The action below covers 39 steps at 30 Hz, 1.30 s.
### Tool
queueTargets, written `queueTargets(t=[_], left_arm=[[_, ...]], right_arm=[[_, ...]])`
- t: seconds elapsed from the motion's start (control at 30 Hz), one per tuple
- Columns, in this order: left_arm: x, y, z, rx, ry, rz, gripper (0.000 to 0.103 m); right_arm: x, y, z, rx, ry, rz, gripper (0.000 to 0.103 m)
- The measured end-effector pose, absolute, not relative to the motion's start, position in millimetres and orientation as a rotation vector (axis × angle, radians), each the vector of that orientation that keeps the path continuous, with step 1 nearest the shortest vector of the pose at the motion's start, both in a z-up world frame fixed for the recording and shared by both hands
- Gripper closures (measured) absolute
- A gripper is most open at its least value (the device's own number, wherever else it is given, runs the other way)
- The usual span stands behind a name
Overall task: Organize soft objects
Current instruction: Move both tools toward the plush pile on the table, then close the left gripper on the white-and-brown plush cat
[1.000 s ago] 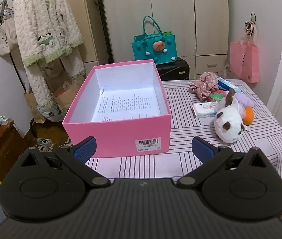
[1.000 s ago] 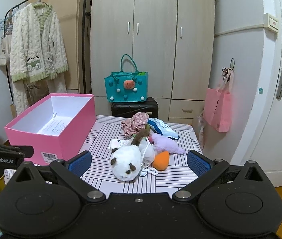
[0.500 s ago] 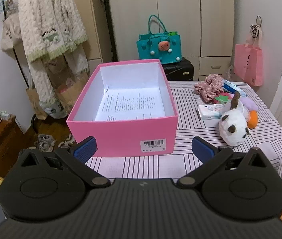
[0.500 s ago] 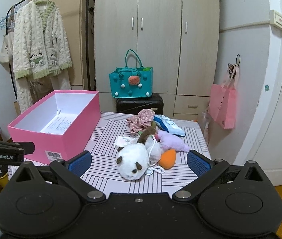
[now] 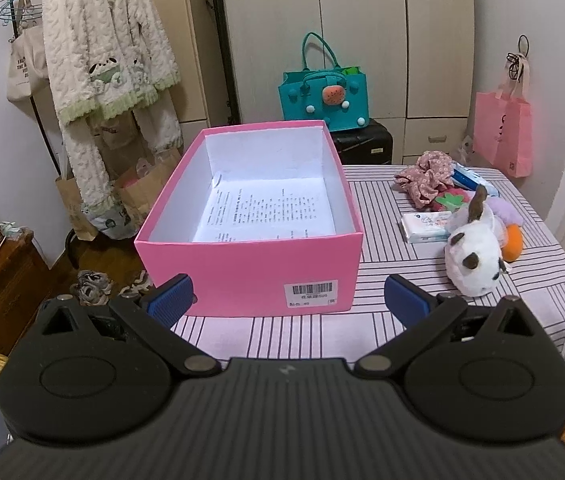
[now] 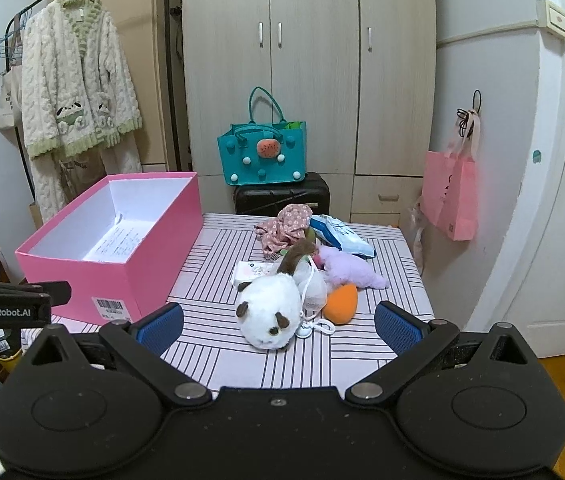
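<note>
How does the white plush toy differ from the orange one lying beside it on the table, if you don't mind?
The white plush toy is much bigger than the orange plush. It is white with brown patches; the orange plush is one plain colour. It lies nearer the right gripper. Both lie in one pile on the striped table, outside the pink box.

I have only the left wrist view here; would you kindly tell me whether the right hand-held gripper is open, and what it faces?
Observer: It is open. The right hand-held gripper has its fingers spread wide, with the white plush framed between them but not touched.
Operator: Thank you. Is anything lying against that plush on the side I cannot see well?
Observer: Yes, a white cord lies looped on the striped tablecloth, right beside the plush and just in front of the orange toy.
</note>
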State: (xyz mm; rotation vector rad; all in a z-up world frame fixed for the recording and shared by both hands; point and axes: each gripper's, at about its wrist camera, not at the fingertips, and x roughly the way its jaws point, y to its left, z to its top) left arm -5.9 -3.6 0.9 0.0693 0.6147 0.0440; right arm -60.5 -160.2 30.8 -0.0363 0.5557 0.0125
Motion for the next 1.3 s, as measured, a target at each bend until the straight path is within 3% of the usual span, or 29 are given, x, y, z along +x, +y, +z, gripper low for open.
queueTargets(t=[0.97, 1.3], left_arm=[[-16, 12, 2, 0.043, 0.571, 0.043, 0.000], [-9, -5, 7, 0.117, 0.469, -0.016, 0.000]], right_arm=[[-71, -152, 32, -0.101, 0.519, -0.001, 0.000], [-67, -215, 23, 0.130, 0.422, 0.130, 0.000]])
